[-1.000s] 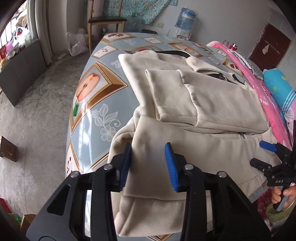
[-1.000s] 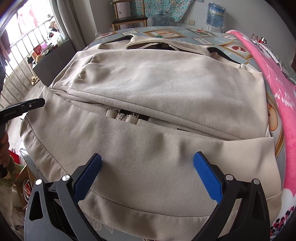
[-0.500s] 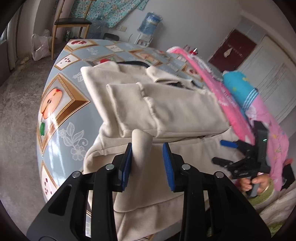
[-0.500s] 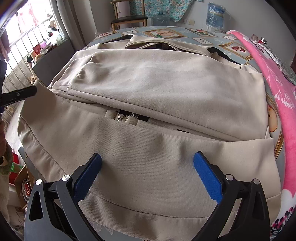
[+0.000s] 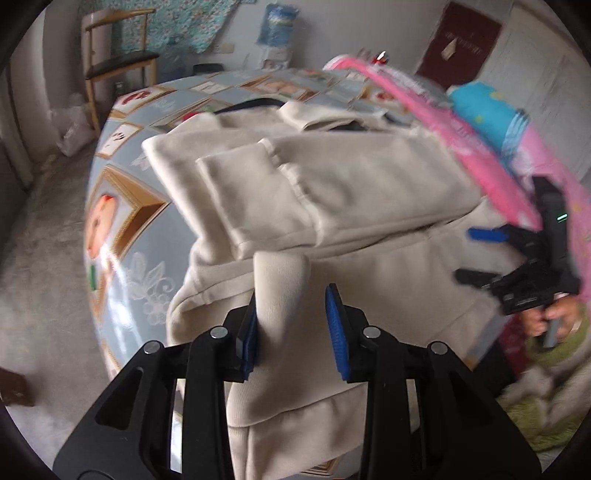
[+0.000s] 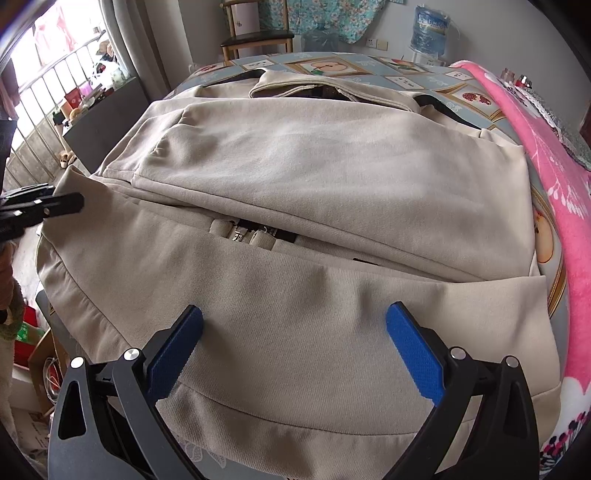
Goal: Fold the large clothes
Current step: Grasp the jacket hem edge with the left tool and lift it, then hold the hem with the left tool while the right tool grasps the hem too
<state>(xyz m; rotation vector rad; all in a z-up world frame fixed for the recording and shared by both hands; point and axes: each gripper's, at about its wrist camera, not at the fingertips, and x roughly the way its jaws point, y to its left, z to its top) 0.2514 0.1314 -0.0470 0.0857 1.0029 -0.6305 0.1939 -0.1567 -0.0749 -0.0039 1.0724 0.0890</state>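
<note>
A large beige zip jacket lies spread on the patterned blue cover, with a sleeve folded across its front. My left gripper is shut on an upright fold of the jacket's hem at its near left corner. In the right wrist view the left gripper shows at the left edge, holding that corner raised off the cover. My right gripper hovers wide open over the jacket's lower front, with nothing between its blue pads. In the left wrist view the right gripper is at the right, held by a hand.
A pink blanket runs along the right side of the cover. A wooden chair and a water bottle stand beyond the far end. Bare floor lies to the left, with boxes near the front corner.
My left gripper has rolled and moved with the jacket corner, which now stands higher and further in over the jacket. The right gripper has kept still.
</note>
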